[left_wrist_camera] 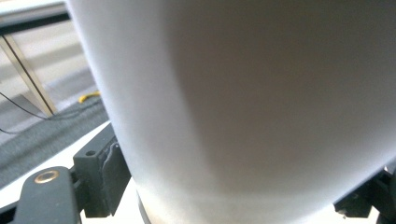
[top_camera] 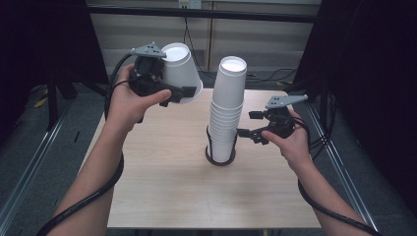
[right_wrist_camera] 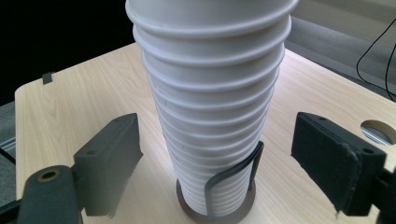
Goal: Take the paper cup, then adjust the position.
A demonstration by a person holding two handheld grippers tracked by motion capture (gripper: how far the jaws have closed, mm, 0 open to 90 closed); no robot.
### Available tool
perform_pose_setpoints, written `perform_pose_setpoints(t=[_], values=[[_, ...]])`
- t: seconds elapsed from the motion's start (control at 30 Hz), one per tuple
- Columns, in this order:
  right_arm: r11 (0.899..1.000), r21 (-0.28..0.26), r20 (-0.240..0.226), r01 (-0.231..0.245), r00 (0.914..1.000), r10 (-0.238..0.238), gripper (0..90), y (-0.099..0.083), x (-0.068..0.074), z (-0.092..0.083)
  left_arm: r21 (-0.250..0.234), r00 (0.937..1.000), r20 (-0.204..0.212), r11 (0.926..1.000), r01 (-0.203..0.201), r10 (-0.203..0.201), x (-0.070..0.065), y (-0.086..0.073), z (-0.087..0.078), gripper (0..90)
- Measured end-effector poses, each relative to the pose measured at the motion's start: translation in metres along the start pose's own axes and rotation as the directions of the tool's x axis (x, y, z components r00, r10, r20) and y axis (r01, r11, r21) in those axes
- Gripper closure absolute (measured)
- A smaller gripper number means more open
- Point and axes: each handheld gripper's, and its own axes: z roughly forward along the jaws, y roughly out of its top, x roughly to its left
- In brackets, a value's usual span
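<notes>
A single white paper cup hangs in the air at the upper left, bottom up and tilted, with my left gripper shut on its rim end. In the left gripper view the cup's wall stands between the black pads. A tall stack of white cups stands upside down in a dark wire holder at the table's middle. My right gripper is open just right of the stack. In the right gripper view the stack rises between the two wide-apart pads, untouched.
The light wooden table has bare room in front of and left of the holder. A round cable hole sits in the tabletop at the right of the right gripper view. Dark curtains and metal rails flank the table.
</notes>
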Motion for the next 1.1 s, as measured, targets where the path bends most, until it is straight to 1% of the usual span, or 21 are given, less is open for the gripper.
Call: perform_pose_setpoints(t=[0.03,0.07,0.1,0.17,0.23,0.27,0.3,0.33,0.4,0.43,0.47,0.57,0.6,0.63,0.67,0.77,0.8,0.9,0.97,1.0,1.1], values=[[1.000,0.000,0.000,0.000,1.0000,0.000,15.4,0.000,0.000,0.000,0.000,1.0000,0.000,1.0000,0.000,0.000,0.000,0.000,0.000,15.8],[1.000,0.000,-0.003,-0.002,1.0000,0.002,15.4,-0.003,0.000,0.000,0.028,0.9999,-0.011,0.9995,-0.013,0.013,0.001,-0.006,0.000,15.8],[1.000,-0.001,-0.006,-0.005,1.0000,0.005,15.4,-0.004,0.000,0.000,0.028,0.9999,-0.011,0.9995,-0.013,0.013,0.001,-0.006,0.000,15.9],[1.000,0.005,-0.011,-0.004,0.9999,0.004,15.5,-0.007,0.000,0.000,0.050,0.9999,-0.010,0.9987,-0.012,0.013,0.003,-0.013,-0.001,16.0],[1.000,0.008,-0.014,-0.003,0.9999,0.003,15.5,-0.010,0.001,0.000,0.056,0.9999,-0.008,0.9984,-0.007,0.007,0.004,-0.015,-0.001,16.0],[1.000,0.012,-0.018,-0.001,0.9998,0.001,15.5,-0.011,0.001,0.001,0.072,0.9999,-0.016,0.9974,-0.002,0.003,0.006,-0.020,-0.002,16.0],[1.000,0.012,-0.020,-0.002,0.9998,0.003,15.6,-0.012,0.001,0.001,0.080,0.9999,-0.014,0.9968,-0.002,0.003,0.007,-0.023,-0.001,16.0],[1.000,0.014,-0.023,0.000,0.9997,0.000,15.6,-0.014,0.002,0.001,0.084,0.9998,-0.021,0.9965,-0.001,0.003,0.007,-0.025,-0.001,16.0],[1.000,0.017,-0.027,0.000,0.9996,0.000,15.6,-0.015,0.002,0.002,0.101,0.9999,-0.017,0.9949,0.000,0.002,0.008,-0.032,0.000,16.0],[1.000,0.017,-0.027,0.000,0.9996,0.000,15.6,-0.015,0.002,0.002,0.101,0.9999,-0.017,0.9949,0.000,0.002,0.008,-0.032,0.000,16.0],[1.000,0.022,-0.030,0.004,0.9995,-0.003,15.6,-0.016,0.003,0.003,0.113,0.9999,-0.016,0.9936,0.002,0.000,0.009,-0.037,0.000,16.1],[1.000,0.026,-0.033,0.011,0.9994,-0.010,15.6,-0.017,0.004,0.004,0.119,0.9998,-0.020,0.9929,0.004,-0.001,0.009,-0.041,0.001,16.1],[0.999,0.029,-0.032,0.014,0.9994,-0.013,15.6,-0.017,0.004,0.005,0.134,0.9998,-0.017,0.9910,-0.003,0.005,0.009,-0.045,0.002,16.1],[0.999,0.029,-0.032,0.014,0.9994,-0.013,15.6,-0.017,0.004,0.005,0.134,0.9998,-0.017,0.9910,-0.003,0.005,0.009,-0.045,0.002,16.1],[0.999,0.029,-0.040,0.014,0.9991,-0.013,15.5,-0.018,0.005,0.006,0.137,0.9998,-0.017,0.9906,0.006,-0.004,0.009,-0.047,0.003,16.2],[0.999,0.028,-0.043,0.017,0.9989,-0.015,15.6,-0.019,0.006,0.007,0.151,0.9999,-0.017,0.9886,0.000,0.003,0.009,-0.051,0.004,16.2],[0.999,0.028,-0.044,0.021,0.9989,-0.019,15.6,-0.020,0.006,0.007,0.164,0.9998,-0.014,0.9864,-0.008,0.010,0.009,-0.055,0.005,16.2],[0.999,0.031,-0.048,0.022,0.9986,-0.020,15.6,-0.022,0.008,0.007,0.177,0.9999,-0.012,0.9842,-0.007,0.010,0.009,-0.060,0.006,16.2],[0.999,0.034,-0.051,0.025,0.9984,-0.023,15.6,-0.024,0.008,0.008,0.205,0.9999,-0.011,0.9788,-0.008,0.011,0.009,-0.067,0.009,16.2],[0.999,0.035,-0.052,0.027,0.9983,-0.025,15.6,-0.025,0.009,0.008,0.209,0.9999,-0.010,0.9779,-0.009,0.011,0.009,-0.070,0.009,16.2],[0.999,0.036,-0.055,0.029,0.9981,-0.027,15.6,-0.026,0.009,0.007,0.202,1.0000,-0.001,0.9794,0.001,-0.001,0.008,-0.074,0.010,16.2]])
